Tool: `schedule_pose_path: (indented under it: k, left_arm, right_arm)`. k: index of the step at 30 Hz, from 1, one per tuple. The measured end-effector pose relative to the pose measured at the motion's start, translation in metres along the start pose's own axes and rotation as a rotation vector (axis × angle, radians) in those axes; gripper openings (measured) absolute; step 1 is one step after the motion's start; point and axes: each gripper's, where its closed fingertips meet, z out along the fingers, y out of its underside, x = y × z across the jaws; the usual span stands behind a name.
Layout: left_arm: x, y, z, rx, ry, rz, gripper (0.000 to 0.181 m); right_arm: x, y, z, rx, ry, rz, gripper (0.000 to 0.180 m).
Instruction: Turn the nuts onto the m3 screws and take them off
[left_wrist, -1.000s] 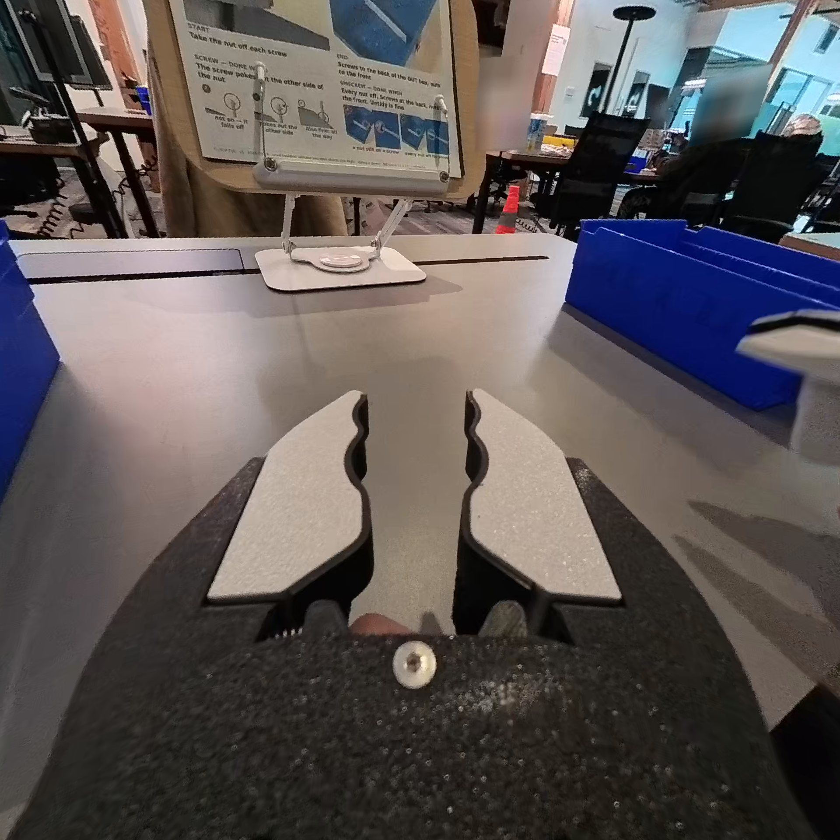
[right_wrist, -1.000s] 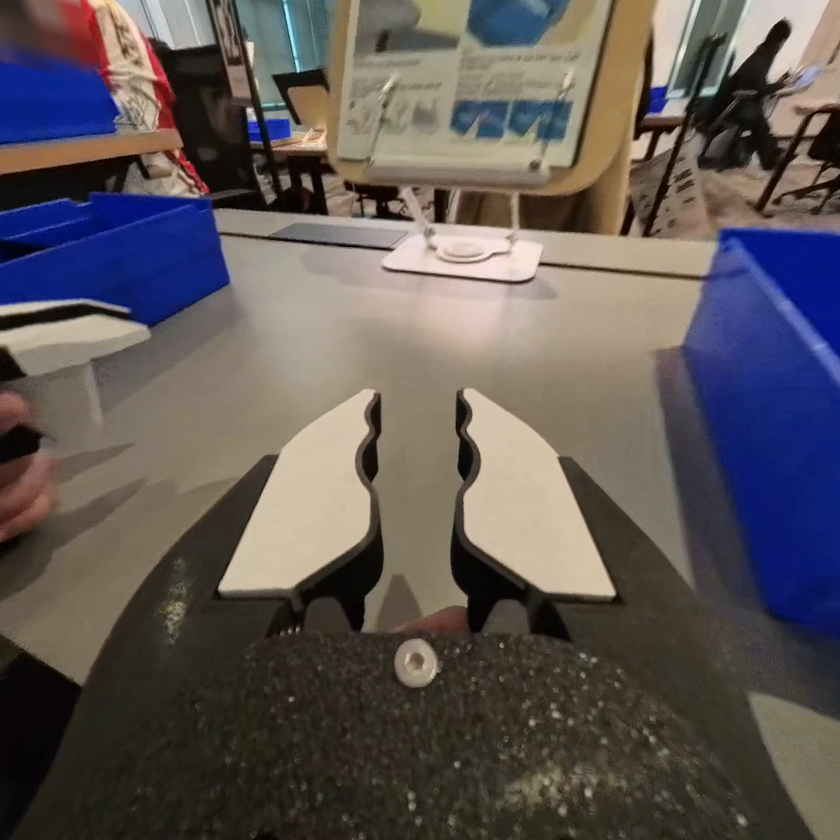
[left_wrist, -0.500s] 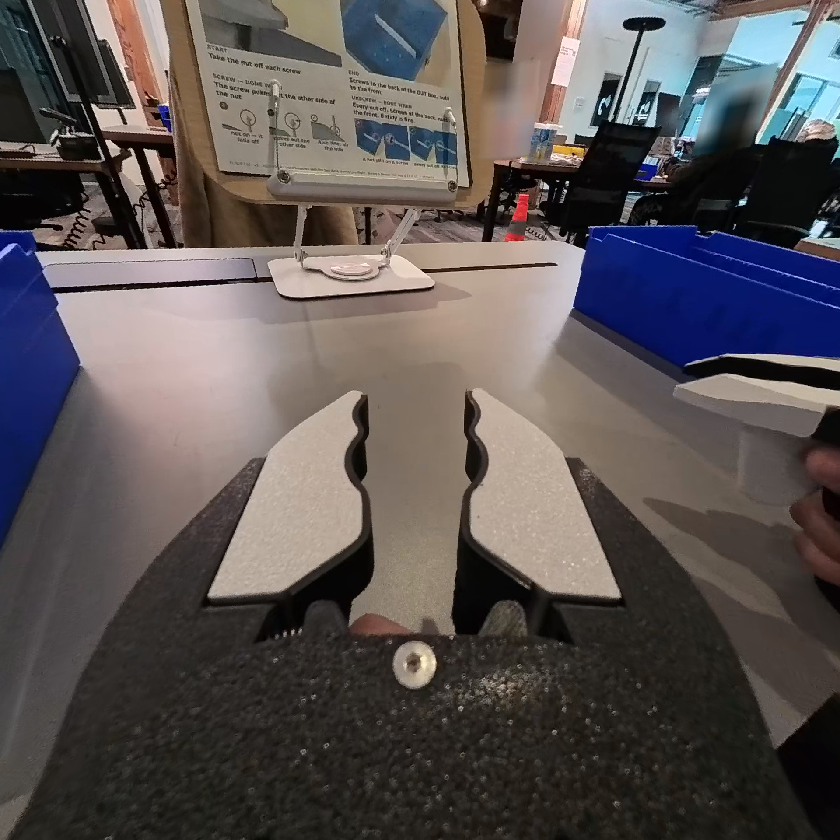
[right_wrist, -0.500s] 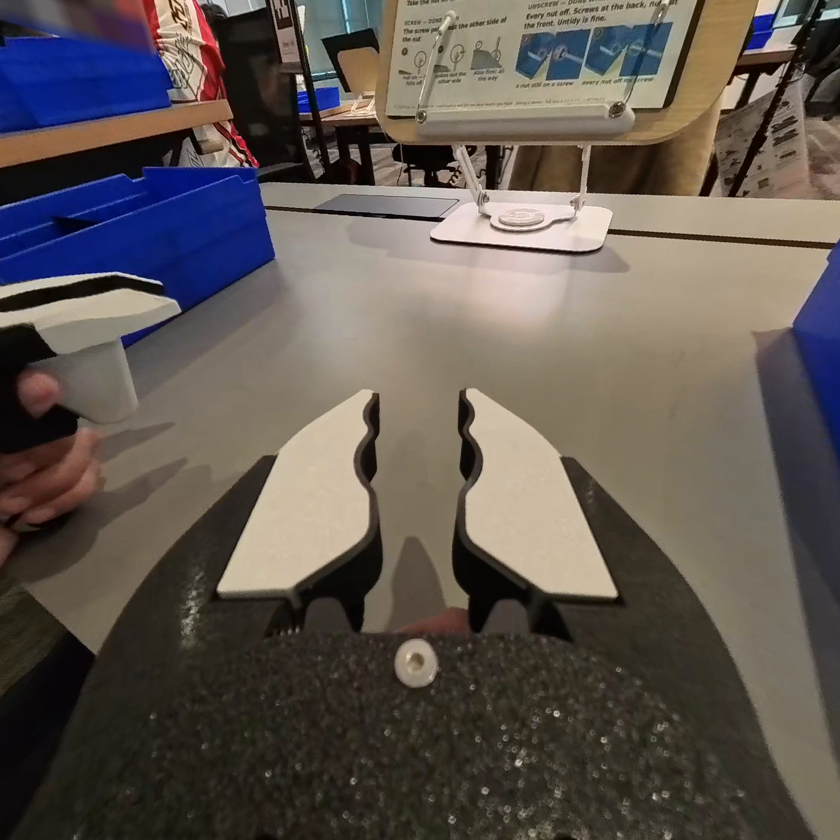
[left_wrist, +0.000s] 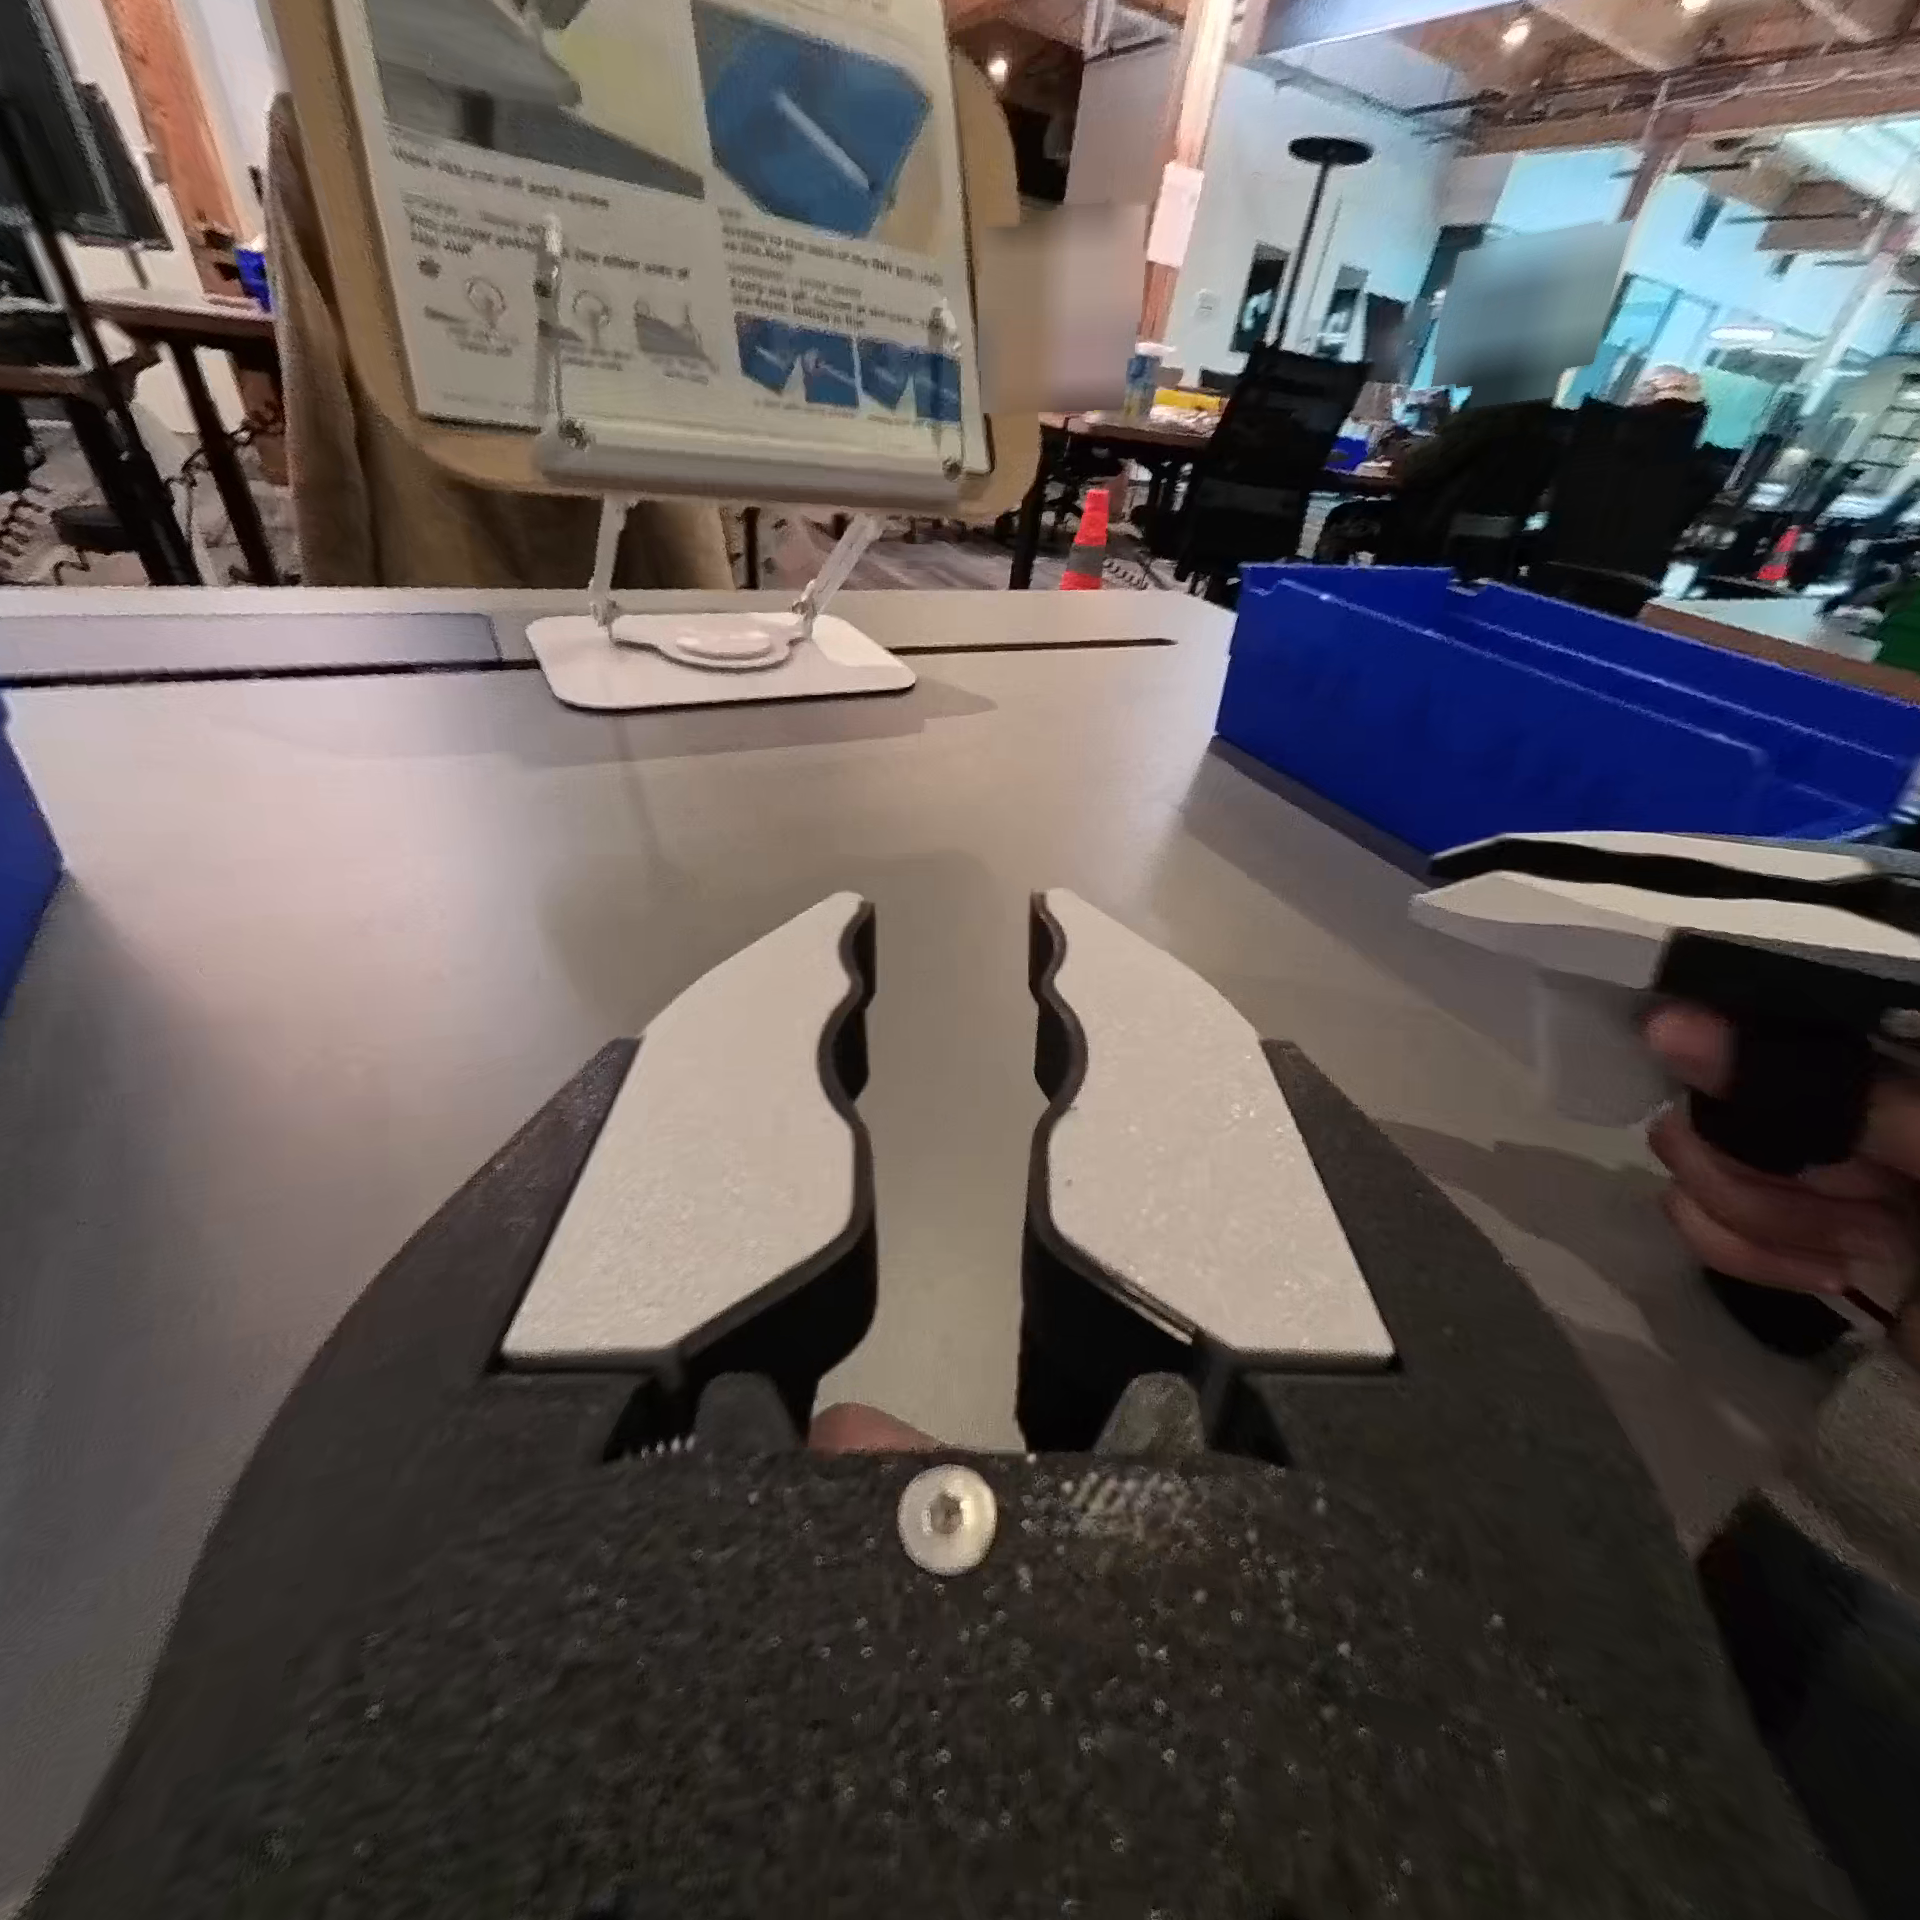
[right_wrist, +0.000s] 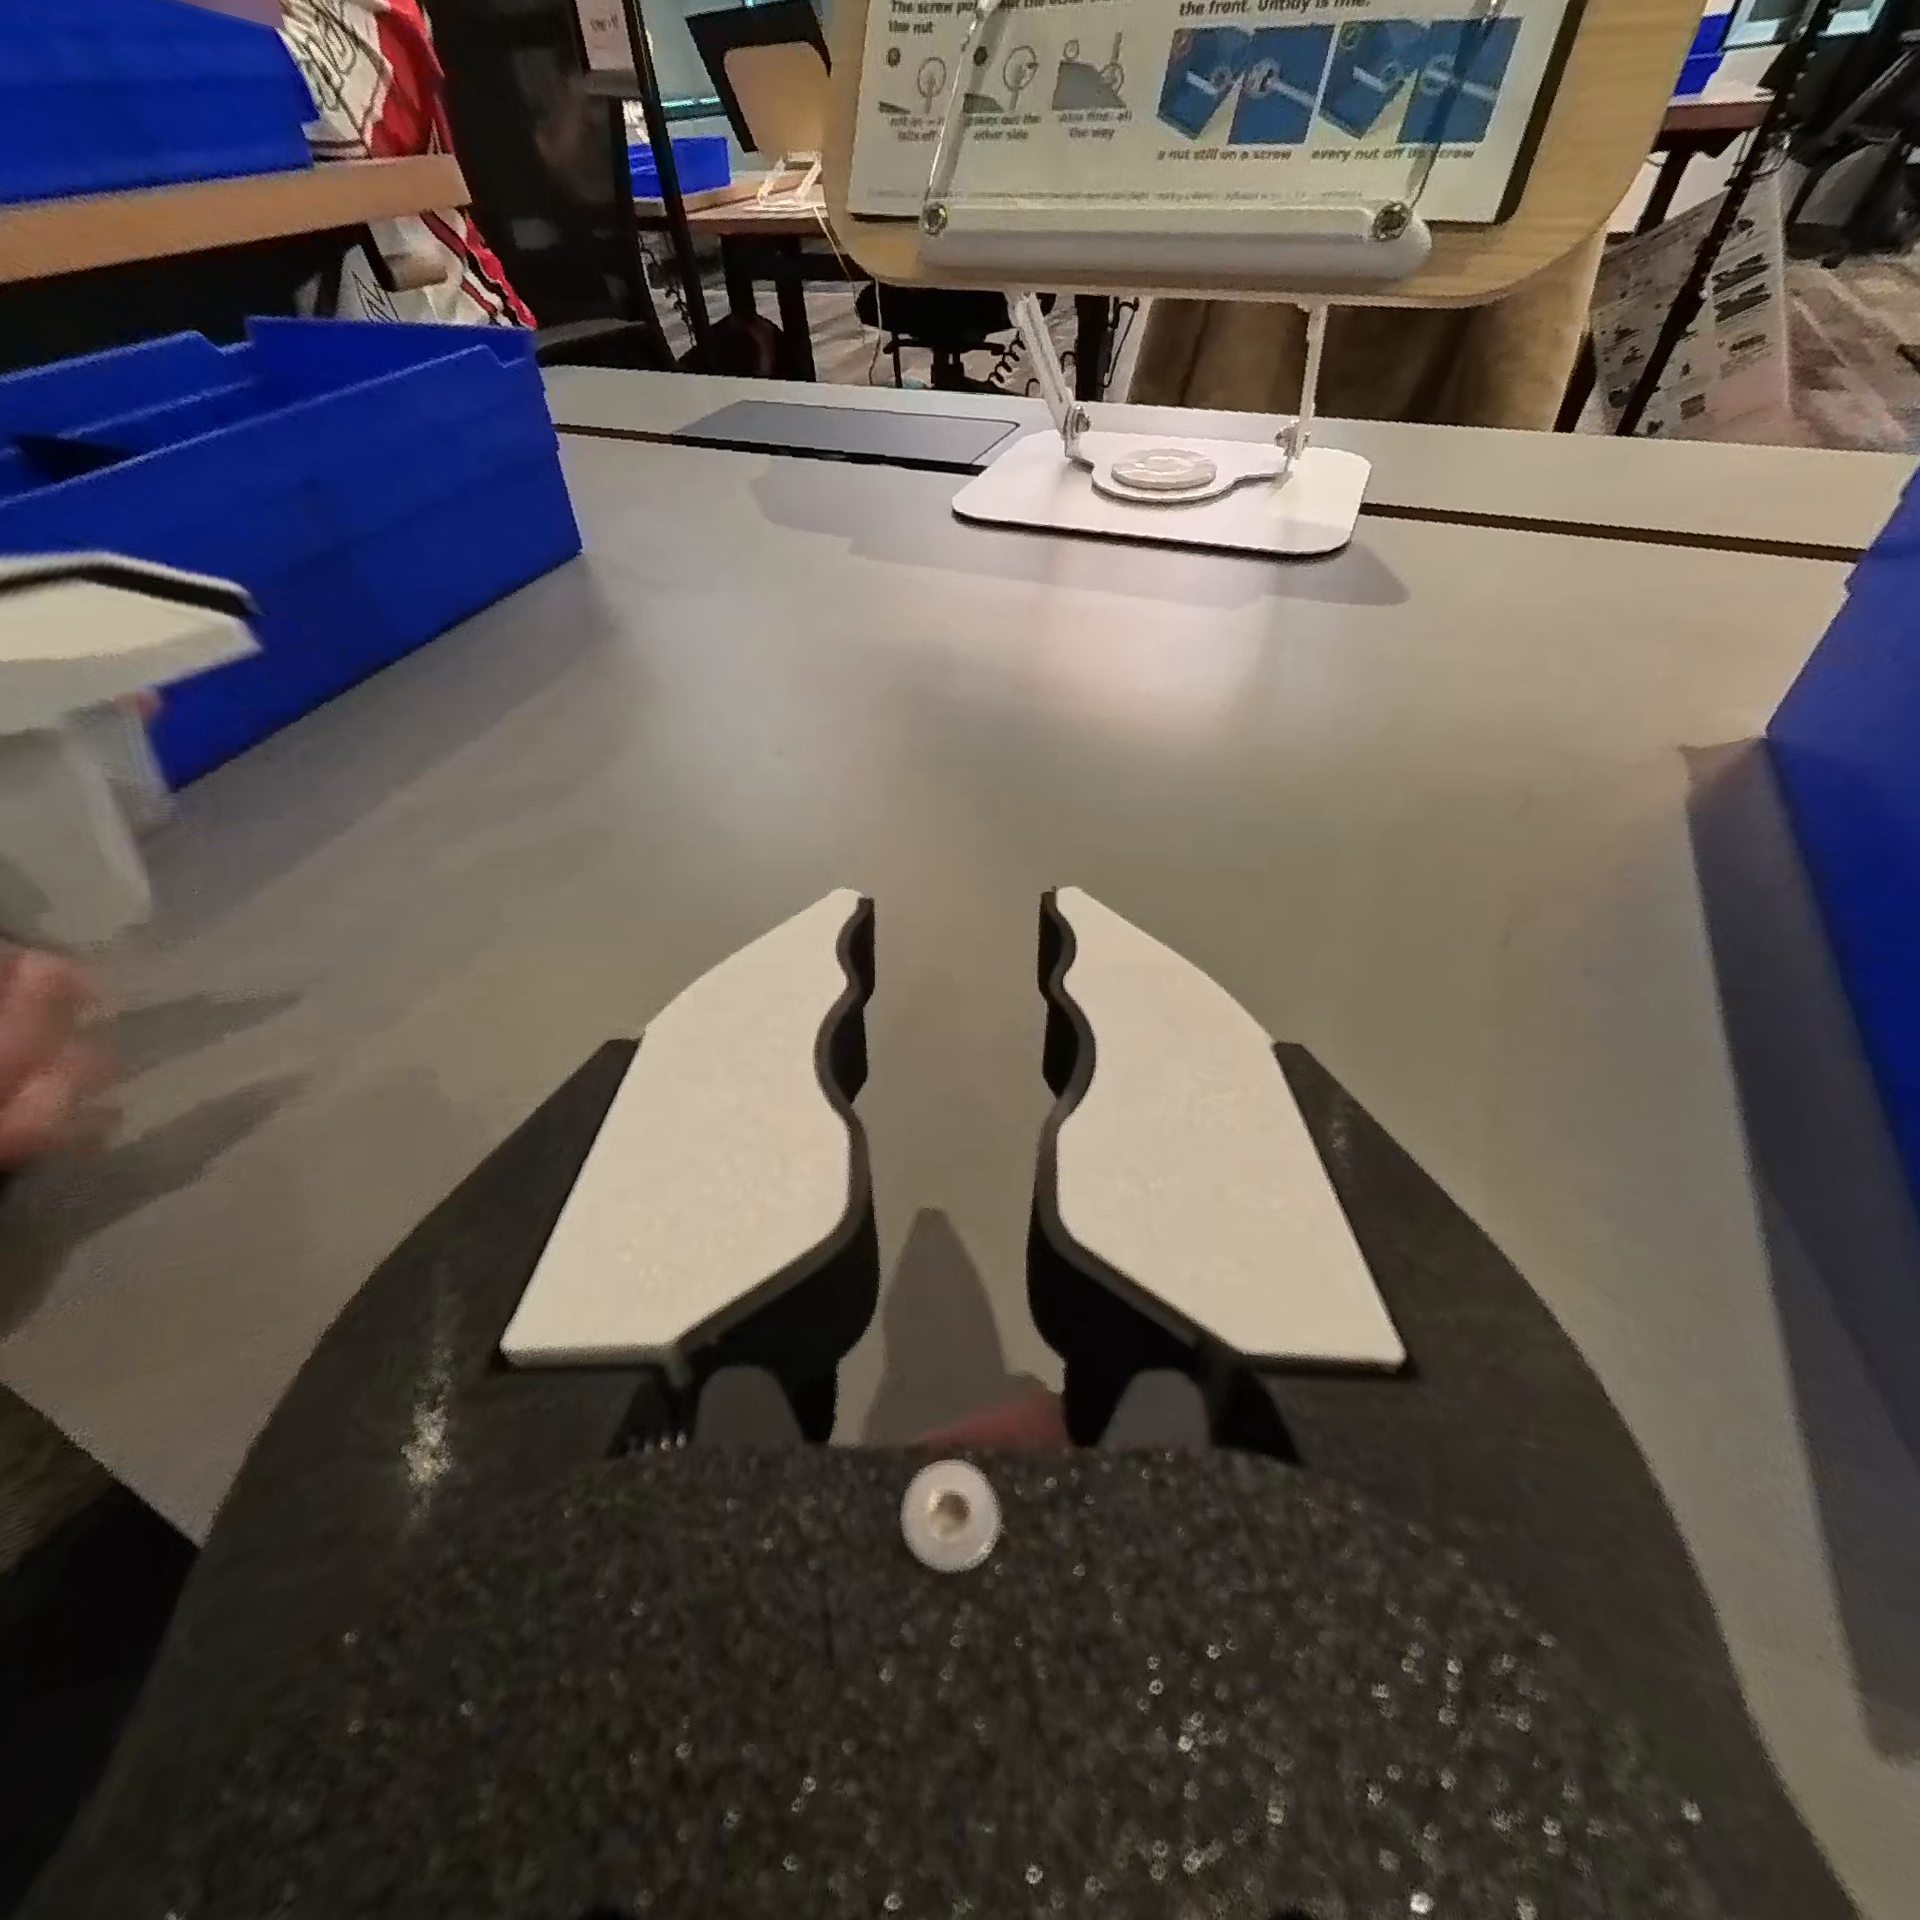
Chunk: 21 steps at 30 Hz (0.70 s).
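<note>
Both the left gripper (left_wrist: 951, 914) and right gripper (right_wrist: 956, 909) have drifted nearer over the bare grey surface (left_wrist: 416, 883), fingers apart and empty, with no nuts or screws visible, so work hasn't begun.

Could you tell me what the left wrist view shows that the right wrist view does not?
Only the left wrist view shows the orange cone, the black floor lamp and the right gripper from the side. Only the right wrist view shows the wooden shelf and the red and white garment. Both show the grey table, the instruction sheet stand and blue bins.
</note>
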Motion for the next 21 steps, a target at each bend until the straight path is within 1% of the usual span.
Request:
schedule_pose_path:
  k: [2, 3, 4, 6, 8, 11, 13, 18, 21]
  left_arm:
    - [-0.002, -0.023, -0.018, -0.025, 0.045, 0.052, 0.029]
    - [-0.009, -0.039, -0.032, -0.04, 0.074, 0.076, 0.033]
    - [-0.022, -0.055, -0.048, -0.053, 0.093, 0.108, 0.034]
    - [-0.065, -0.077, -0.077, -0.135, 0.11, 0.216, 0.033]
    - [-0.125, -0.086, -0.095, -0.283, 0.106, 0.345, 0.036]
    - [-0.2, -0.07, -0.101, -0.533, 0.171, 0.547, 0.034]
    - [-0.225, -0.043, -0.092, -0.668, 0.269, 0.621, 0.035]
    - [-0.25, 0.023, -0.055, -0.873, 0.44, 0.634, 0.034]
    - [-0.248, 0.042, -0.039, -0.907, 0.551, 0.598, 0.031]
  right_arm:
    - [0.002, -0.001, -0.001, 0.008, 0.014, 0.009, 0.03]
    - [0.004, -0.001, -0.001, 0.013, 0.021, 0.016, 0.03]
    - [0.005, -0.001, -0.002, 0.013, 0.023, 0.022, 0.03]
    - [0.004, 0.0, -0.001, 0.005, 0.006, 0.031, 0.03]
    - [0.003, 0.0, 0.0, 0.001, -0.015, 0.043, 0.031]
    - [0.001, 0.001, 0.0, -0.006, -0.043, 0.058, 0.031]
    - [0.001, 0.001, 0.0, -0.004, -0.051, 0.063, 0.031]
    - [0.001, 0.0, 0.0, -0.001, -0.05, 0.066, 0.031]
    - [0.001, 0.001, 0.0, -0.008, -0.053, 0.065, 0.031]
